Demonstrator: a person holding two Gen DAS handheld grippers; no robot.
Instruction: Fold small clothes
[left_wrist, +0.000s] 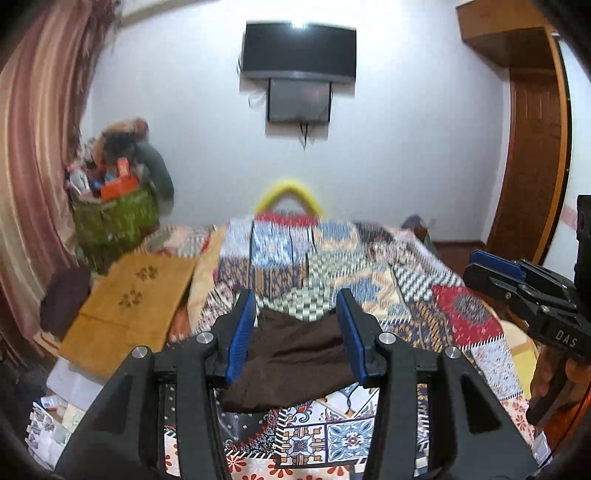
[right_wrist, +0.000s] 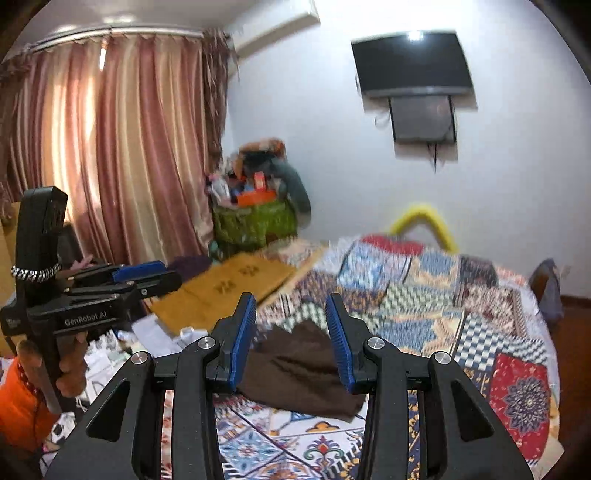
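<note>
A dark brown folded garment (left_wrist: 295, 365) lies flat on the patchwork bedspread (left_wrist: 424, 295). My left gripper (left_wrist: 295, 306) is open and empty, raised above the garment's far edge, not touching it. In the right wrist view the same garment (right_wrist: 295, 369) lies below my right gripper (right_wrist: 291, 308), which is open and empty too. The right gripper also shows at the right edge of the left wrist view (left_wrist: 495, 266). The left gripper shows at the left of the right wrist view (right_wrist: 147, 275).
A mustard-yellow cloth (left_wrist: 129, 302) lies on the bed's left side beside a dark purple garment (left_wrist: 66, 299). A green basket (left_wrist: 114, 218) full of items stands by the pink curtain (right_wrist: 110, 147). A yellow curved object (left_wrist: 288, 192) sits at the bed's far end. A wooden door (left_wrist: 532, 155) is on the right.
</note>
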